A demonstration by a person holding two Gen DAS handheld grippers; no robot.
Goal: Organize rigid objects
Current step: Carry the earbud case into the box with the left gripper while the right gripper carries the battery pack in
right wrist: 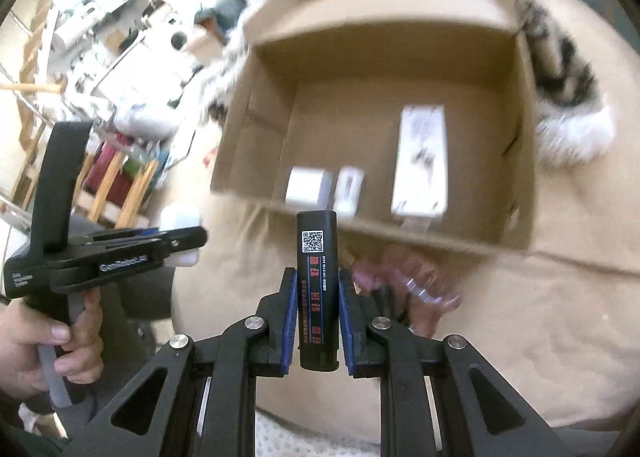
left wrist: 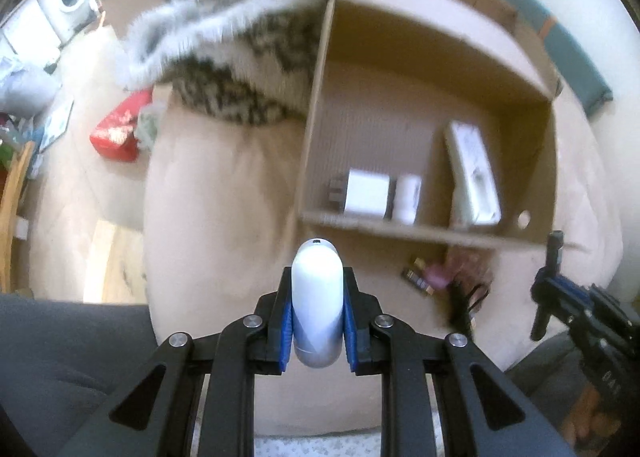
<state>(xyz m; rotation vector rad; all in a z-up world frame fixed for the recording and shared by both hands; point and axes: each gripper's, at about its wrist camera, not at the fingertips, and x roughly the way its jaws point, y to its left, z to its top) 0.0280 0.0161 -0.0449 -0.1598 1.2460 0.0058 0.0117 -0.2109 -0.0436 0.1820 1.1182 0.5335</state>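
Clamping a white capsule (left wrist: 317, 303), the left tool (left wrist: 317, 321) faces the box (left wrist: 316, 129) at twelve o'clock; the right tool (right wrist: 318, 321) pinches a black cartridge (right wrist: 317, 289), which could slip.

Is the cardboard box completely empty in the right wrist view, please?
No, the cardboard box already holds a long white package and two smaller white items.

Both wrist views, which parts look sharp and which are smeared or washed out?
Left wrist view: the white capsule in the left gripper is crisp, the cardboard box motion-blurred. Right wrist view: the black battery is sharp, the box contents smeared, the upper left glaring.
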